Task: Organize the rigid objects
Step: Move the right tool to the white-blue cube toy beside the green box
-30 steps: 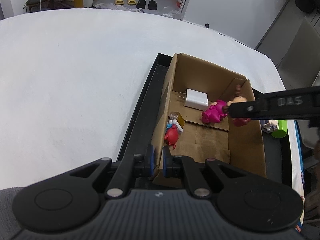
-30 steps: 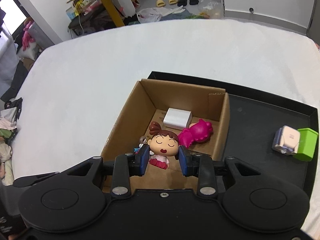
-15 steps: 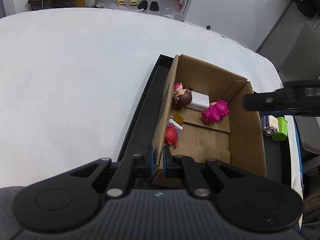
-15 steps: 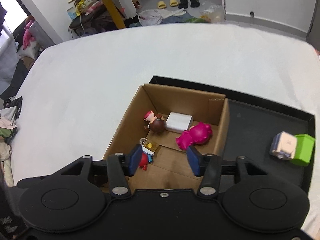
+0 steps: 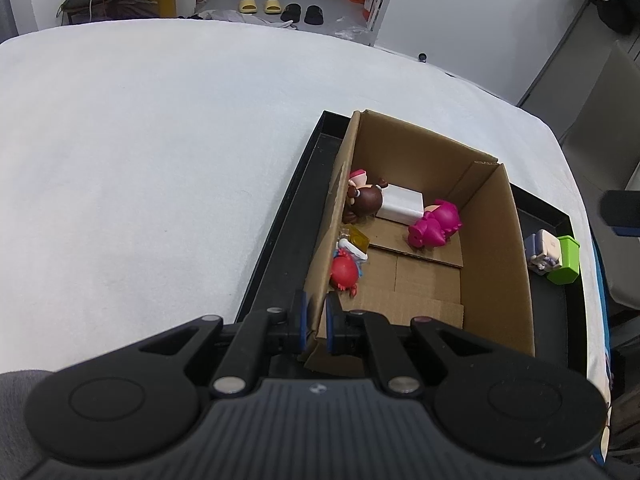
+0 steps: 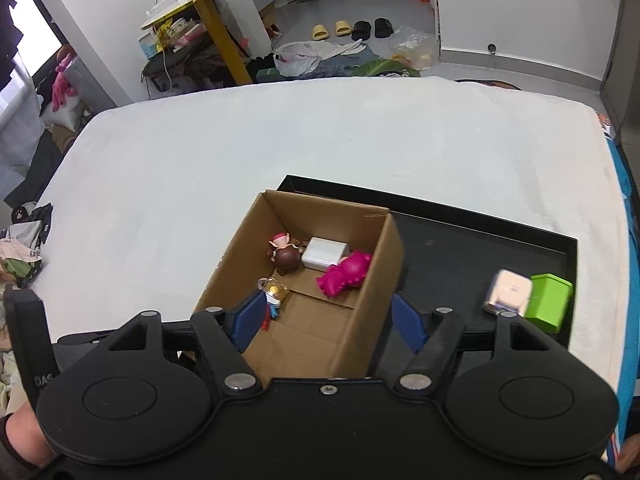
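A cardboard box (image 5: pixel 496 248) (image 6: pixel 380 264) stands on a black tray (image 6: pixel 460 256). In it lie a brown-haired doll figurine (image 5: pixel 366 198) (image 6: pixel 286 254), a white charger block (image 5: pixel 402 204) (image 6: pixel 324 254), a magenta toy (image 5: pixel 434 224) (image 6: pixel 344 274), a yellow padlock (image 5: pixel 357 238) (image 6: pixel 274 290) and a red toy (image 5: pixel 344 272). My left gripper (image 5: pixel 315 322) is shut on the box's near left wall. My right gripper (image 6: pixel 326 320) is open and empty above the box's near end.
A green cube (image 6: pixel 548 298) (image 5: pixel 564 260) and a small pale box toy (image 6: pixel 506 292) (image 5: pixel 542 250) sit on the tray right of the cardboard box. The tray (image 5: pixel 280 240) rests on a white table (image 6: pixel 240 152). Room clutter lies beyond the table's far edge.
My right gripper opened and let go of the doll figurine, which now lies in the box's far left corner. The right gripper then rose and pulled back. The left gripper stayed put.
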Tool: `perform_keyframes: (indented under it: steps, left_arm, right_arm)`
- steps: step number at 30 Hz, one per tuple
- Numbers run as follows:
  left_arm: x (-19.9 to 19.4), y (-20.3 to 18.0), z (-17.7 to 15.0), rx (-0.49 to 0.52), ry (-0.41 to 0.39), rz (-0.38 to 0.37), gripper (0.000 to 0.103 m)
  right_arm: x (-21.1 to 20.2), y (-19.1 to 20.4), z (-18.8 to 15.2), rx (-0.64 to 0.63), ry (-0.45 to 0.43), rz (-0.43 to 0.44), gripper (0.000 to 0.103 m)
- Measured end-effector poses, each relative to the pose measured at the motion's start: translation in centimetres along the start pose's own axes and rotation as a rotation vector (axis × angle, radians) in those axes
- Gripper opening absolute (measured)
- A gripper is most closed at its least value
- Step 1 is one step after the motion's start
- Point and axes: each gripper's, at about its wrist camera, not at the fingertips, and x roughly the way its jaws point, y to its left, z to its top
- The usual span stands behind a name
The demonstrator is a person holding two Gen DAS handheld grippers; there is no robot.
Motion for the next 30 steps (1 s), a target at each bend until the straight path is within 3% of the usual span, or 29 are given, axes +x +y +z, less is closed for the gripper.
perform_keyframes:
  steps: [24,30]
  left_arm:
    - [0.4,-1.0,0.1,0.034,0.0,0.06,0.008]
    - [0.7,-1.4,0.1,0.054,0.001,0.079,0.008]
  right_arm:
    - [-3.3,-6.2,-1.2,-0.012,-0.015,0.045,0.088]
    - [-3.5,-10.4,-1.3,0.087,-0.059,0.053,0.092]
